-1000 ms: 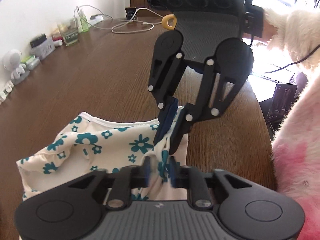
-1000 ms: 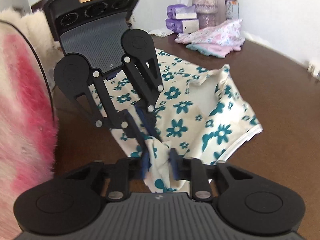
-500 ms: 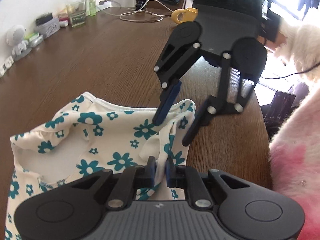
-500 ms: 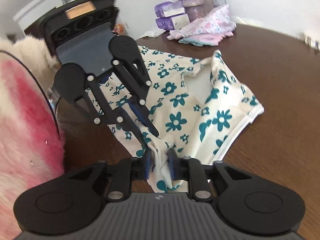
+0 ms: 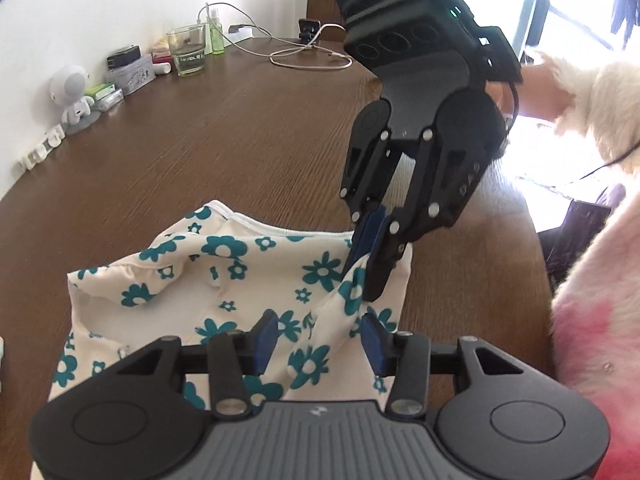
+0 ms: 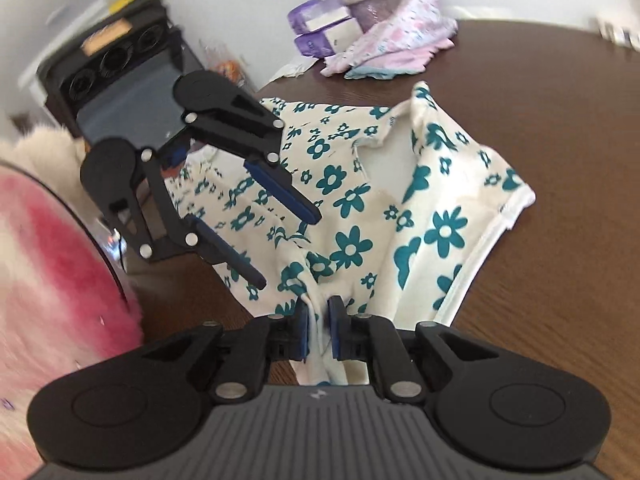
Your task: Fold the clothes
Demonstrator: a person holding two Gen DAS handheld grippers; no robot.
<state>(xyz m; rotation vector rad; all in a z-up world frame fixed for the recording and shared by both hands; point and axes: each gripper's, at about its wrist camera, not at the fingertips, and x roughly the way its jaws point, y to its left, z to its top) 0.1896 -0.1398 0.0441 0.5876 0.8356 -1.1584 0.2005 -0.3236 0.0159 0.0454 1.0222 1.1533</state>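
Note:
A cream garment with teal flowers (image 5: 240, 280) lies rumpled on the brown wooden table (image 5: 240, 140). My left gripper (image 5: 320, 342) has its jaws opening; a raised fold of the garment runs between the blue pads (image 5: 266, 338) without being pressed. In the right wrist view the left gripper (image 6: 285, 249) hovers over the fabric with its fingers spread. My right gripper (image 6: 319, 330) is closing and pinches a bunched fold of the garment (image 6: 348, 208) near the table's edge. The left wrist view shows the right gripper (image 5: 362, 280) tilted down with its tips on the cloth.
A glass cup (image 5: 186, 54), a white cable (image 5: 308, 60) and a small white figure (image 5: 74, 100) line the far side. Pink clothes (image 6: 396, 52) and purple tissue packs (image 6: 320, 36) sit at the back. A person's fluffy pink-and-white sleeve (image 5: 592, 320) is beside the table's edge.
Half a second ago the left gripper pinched the fold while the right stood open. Now the left has let go and the right has closed on the fold.

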